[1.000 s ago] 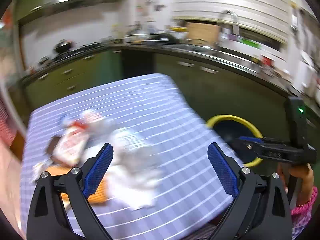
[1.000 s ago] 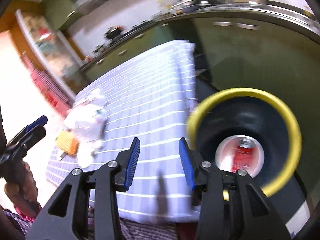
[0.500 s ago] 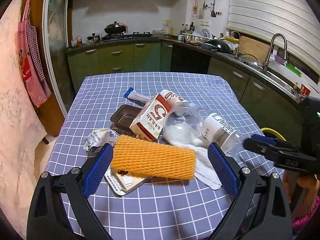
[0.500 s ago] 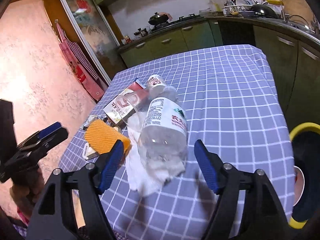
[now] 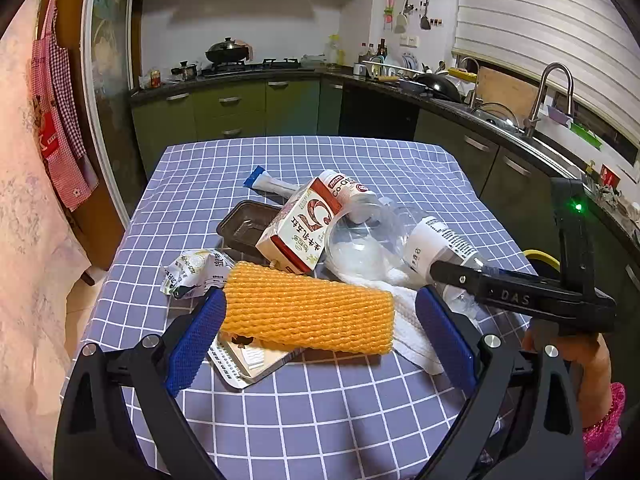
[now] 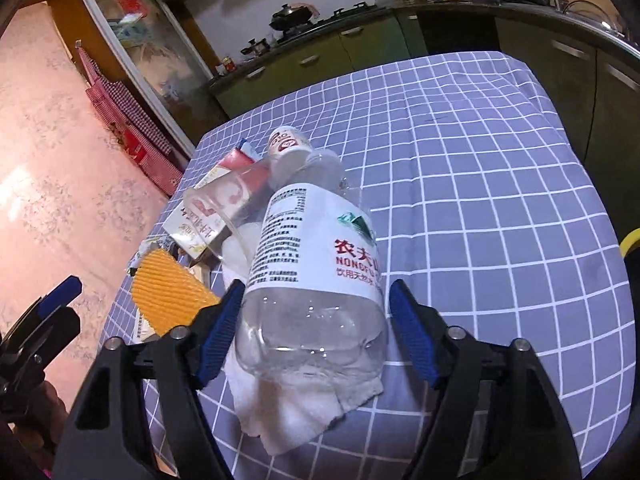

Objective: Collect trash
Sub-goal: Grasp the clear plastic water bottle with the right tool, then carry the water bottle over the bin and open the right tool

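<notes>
Your right tongs [image 6: 312,332] straddle the base of the clear bottle [image 6: 316,264], jaws just narrowing, pads not yet pressing. The bottle lies on a white cloth [image 6: 296,412] on the desk [image 6: 480,200]. Your left tongs [image 5: 320,336], released, flank the orange foam net [image 5: 308,312] beside the bottle.

Heaped mid-surface [image 5: 360,160]: foam net [image 5: 308,316] in front, carton [image 5: 298,228] behind at 12 o'clock, bottle [image 6: 312,276] at 3 o'clock atop cloth [image 6: 296,408], tray [image 5: 248,226] at 11 o'clock.
</notes>
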{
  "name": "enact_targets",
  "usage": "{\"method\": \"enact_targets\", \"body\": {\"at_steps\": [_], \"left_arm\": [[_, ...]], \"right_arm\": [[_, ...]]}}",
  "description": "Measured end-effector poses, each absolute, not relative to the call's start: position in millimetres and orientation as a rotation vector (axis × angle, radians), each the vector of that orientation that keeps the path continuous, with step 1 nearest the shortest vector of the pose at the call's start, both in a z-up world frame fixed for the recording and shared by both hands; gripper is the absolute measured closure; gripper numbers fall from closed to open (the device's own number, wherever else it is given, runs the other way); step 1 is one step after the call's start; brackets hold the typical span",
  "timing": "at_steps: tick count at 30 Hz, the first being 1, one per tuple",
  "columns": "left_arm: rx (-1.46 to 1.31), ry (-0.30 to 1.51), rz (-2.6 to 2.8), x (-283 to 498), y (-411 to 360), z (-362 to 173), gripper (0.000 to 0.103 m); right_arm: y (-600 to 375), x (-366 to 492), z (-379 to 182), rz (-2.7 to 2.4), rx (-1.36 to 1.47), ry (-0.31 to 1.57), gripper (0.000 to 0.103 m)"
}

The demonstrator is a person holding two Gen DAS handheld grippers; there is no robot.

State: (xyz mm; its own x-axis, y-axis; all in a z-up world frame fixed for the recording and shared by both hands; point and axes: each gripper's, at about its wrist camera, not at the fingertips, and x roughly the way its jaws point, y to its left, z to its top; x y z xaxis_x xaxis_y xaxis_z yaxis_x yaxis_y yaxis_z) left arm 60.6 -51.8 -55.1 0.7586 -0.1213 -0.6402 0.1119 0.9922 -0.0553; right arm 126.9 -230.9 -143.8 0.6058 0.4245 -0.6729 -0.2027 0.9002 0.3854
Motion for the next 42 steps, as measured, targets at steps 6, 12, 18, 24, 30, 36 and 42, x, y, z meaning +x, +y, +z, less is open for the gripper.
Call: {"method": "enact_targets", "body": {"at_steps": [6,12,18,24,30,36,42], "left_arm": [[-0.008,0.705,-0.134,62.6,-54.7,-59.6,0.009],[0.003,0.704,-0.142,61.8,-59.3,-60.4,0.009],[0.006,0.704,-0.144,60.4,-60.3,-60.9,0.009],[0.019,0.709,-0.153,59.3,-68.2,-62.4,0.009],[0.03,0.713,-0.162,59.3,-73.4,-64.0,0.009],[0.032,0.719,-0.164,60.9,-75.3,-65.5,0.009],[0.043,0.715,-0.172,59.6,-78.0,-64.5,0.009]], "right_arm": [[-239.1,114.6,-131.8,0.36,0.269,0.808,0.043],[-245.8,95.6,-114.3,0.352,0.251,0.755,0.043],[-258.5,77.4,-96.6,0.325,0.239,0.696,0.043],[-267.9,67.9,-86.9,0.314,0.235,0.67,0.043],[-272.5,59.1,-77.9,0.308,0.222,0.641,0.043],[-292.3,43.9,-64.2,0.254,0.213,0.584,0.043],[-336.7,17.4,-48.8,0.15,0.227,0.528,0.043]]}}
